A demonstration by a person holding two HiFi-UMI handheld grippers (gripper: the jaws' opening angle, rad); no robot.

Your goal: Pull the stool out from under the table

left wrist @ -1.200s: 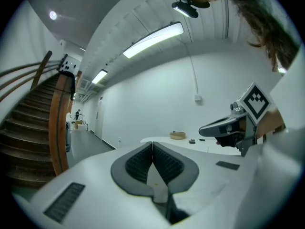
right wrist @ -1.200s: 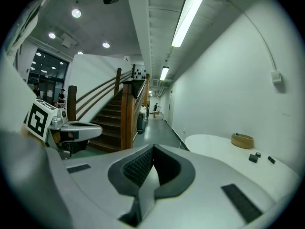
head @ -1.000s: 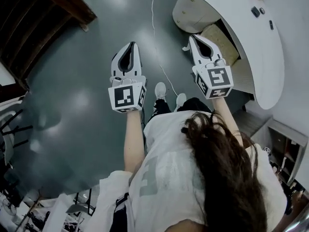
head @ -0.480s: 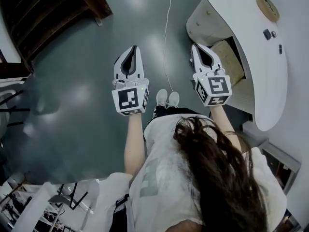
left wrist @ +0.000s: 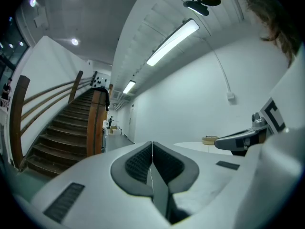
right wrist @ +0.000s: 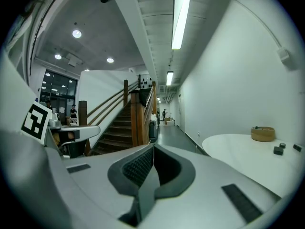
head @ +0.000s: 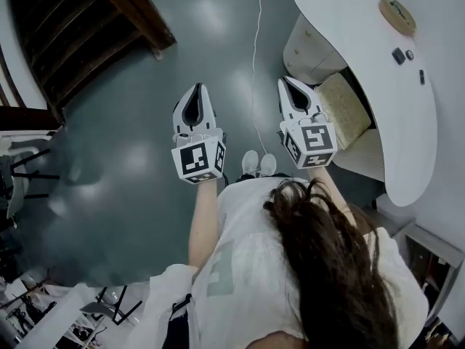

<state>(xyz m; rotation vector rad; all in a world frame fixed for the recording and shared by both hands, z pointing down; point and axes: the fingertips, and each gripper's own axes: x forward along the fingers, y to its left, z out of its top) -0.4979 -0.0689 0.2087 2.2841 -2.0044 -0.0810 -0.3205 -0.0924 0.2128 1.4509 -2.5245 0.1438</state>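
The left gripper (head: 196, 88) at mid-frame and the right gripper (head: 288, 82) to its right both have their jaws pressed together with nothing between them. Both hang above the grey floor (head: 131, 158). Just right of the right gripper, the tan-topped stool (head: 340, 111) sits partly under the white table (head: 349, 27) at upper right. Stairs (head: 87, 35) fill the upper left.

Head camera is looking steeply down from overhead, table (head: 349, 38) at right. Both gripper cameras are facing level, sharing the table and staircase (left wrist: 62, 132) left of it.
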